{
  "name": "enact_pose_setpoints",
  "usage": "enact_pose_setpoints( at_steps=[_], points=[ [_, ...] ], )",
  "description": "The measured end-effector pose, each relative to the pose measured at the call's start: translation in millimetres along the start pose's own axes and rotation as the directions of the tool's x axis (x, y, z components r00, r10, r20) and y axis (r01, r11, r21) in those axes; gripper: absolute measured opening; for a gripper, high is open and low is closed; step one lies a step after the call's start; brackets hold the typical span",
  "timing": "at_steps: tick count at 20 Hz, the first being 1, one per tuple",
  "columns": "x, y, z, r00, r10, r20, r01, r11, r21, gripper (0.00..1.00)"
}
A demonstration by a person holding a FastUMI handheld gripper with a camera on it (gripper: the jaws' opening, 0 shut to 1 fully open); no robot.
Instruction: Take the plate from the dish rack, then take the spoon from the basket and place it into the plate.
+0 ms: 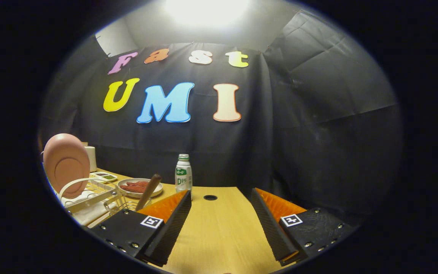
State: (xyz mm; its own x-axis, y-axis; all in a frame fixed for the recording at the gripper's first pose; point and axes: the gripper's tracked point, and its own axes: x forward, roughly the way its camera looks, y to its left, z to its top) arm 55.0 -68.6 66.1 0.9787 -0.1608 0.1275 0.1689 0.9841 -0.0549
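Gripper fingers wide apart over bare table, pink plate upright in dish rack far left.

The small white bottle with a green cap, standing on the counter just beyond the left finger, bears a green label too small to read. Each finger of the open gripper carries a square black-and-white marker tag, a coded pattern without letters.

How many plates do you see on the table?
2. A pink plate stands upright in the rack; another plate, with food, lies beside the bottle. Others may be hidden.
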Motion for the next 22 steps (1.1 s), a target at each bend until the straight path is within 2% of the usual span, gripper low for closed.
enact_pose_setpoints(
  at_steps=[4, 8, 15, 22],
  points=[
    [-36, -31, 32, 0.999, -0.039, -0.024, 0.038, 0.999, -0.018, 0.97],
    [-85, -23, 68, 0.999, -0.019, -0.043, 0.019, 1.000, -0.006, 0.97],
    [-134, 41, 125, 0.995, 0.096, -0.035, -0.094, 0.994, 0.062, 0.97],
    [-124, 113, 163, 0.971, 0.234, -0.054, -0.223, 0.962, 0.160, 0.97]
  ],
)
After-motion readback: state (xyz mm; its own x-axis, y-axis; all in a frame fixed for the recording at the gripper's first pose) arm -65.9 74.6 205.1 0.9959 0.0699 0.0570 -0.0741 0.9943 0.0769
